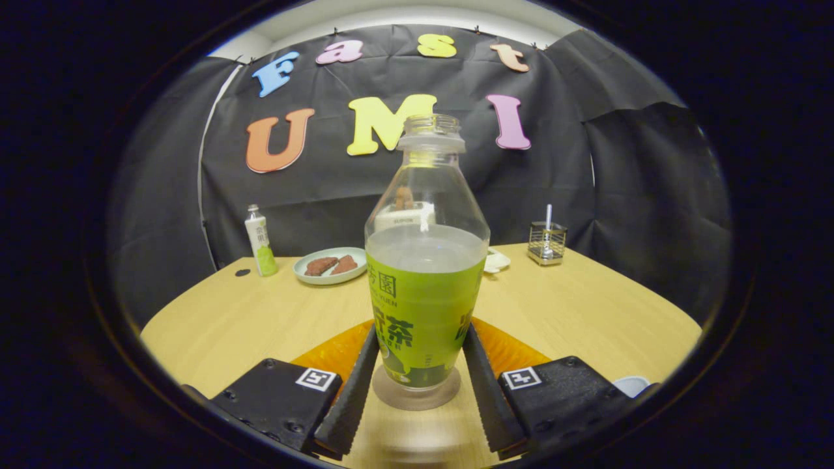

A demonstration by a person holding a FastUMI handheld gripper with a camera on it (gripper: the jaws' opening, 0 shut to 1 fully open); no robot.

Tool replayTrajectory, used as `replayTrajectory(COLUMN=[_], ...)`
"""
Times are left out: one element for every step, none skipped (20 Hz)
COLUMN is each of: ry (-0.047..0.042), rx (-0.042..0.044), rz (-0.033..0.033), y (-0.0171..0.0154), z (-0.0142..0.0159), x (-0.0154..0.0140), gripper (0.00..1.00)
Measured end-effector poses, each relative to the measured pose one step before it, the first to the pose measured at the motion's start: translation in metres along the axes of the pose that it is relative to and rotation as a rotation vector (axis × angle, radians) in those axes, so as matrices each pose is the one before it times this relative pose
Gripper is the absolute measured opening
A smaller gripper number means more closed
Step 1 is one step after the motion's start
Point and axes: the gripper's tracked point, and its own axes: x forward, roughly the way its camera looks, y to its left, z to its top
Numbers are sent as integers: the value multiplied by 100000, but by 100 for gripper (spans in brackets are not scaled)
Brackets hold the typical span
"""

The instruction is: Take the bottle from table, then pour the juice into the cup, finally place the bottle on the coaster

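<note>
Standing upright between the gripper (pixel 417 355) fingers, the bottle (pixel 425 260) sits near the tabletop's front edge, its cap off and its mouth open. Each finger lies along a side of the green label low on the body; they look to be touching it, though I cannot tell whether they truly press or merely bracket it. The bottle is clear plastic, filled to about the shoulder, so I judge it moderately heavy for its size and liable to slosh. The wall is probably thin and will give if squeezed hard, and the label is likely smooth and slippery. A hold on the labelled part, where the sides are straight, seems better than the tapering shoulder above. With no cap on, any tilt spills. An orange coaster (pixel 515 352) lies on the table (pixel 586 306) just behind the bottle, and part of a pale cup (pixel 631 384) peeks out beside the right finger's mount. Toward the far edge stand a smaller bottle (pixel 260 241), a plate (pixel 330 266) and a wire holder (pixel 546 242).
</note>
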Motion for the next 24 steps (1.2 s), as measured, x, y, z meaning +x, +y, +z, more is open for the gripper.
replayTrajectory(ry=[1077,835,1069,1236,1218,972,351,355,-1,-287,152,395,-112,-806,-846,-223,78,-322,-698,-955,-1261,-1570,-1918,-2015], rx=[-677,-1247,-1463,-1552,-1125,-543,-258,-545,-706,-393,-240,-125,-410,-197,-148,-611,-573,-366,-338,-360,-691,-841,-928,-892], rz=[-47,-350,-117,51,172,801,1147,786,64,-110,-99,157,405,848,12,-760,-171,-77,-19,358,124,-197,-443,-325], y=[-8,-26,0,99,47,203,248,230,-93,-10,-118,55,-66,62,-37,-274,-79,-121,-69,0,37,-103,-63,-18], z=[-442,-248,-164,-257,-304,-245,-171,-193,-70,123,-46,-34,-21,226,332,-64,173,173,157,299,299,429,543,732], x=[268,214,314,219,271,104,-14,100,113,-10,63,158,-99,-173,-103,-133,-389,-364,-360,-507,-759,-690,-815,-880], gripper=[78,78,78,78,78,78,79,80,80,81,81,83,84,85,86,90,94,97,100,100,100,100,100,100])
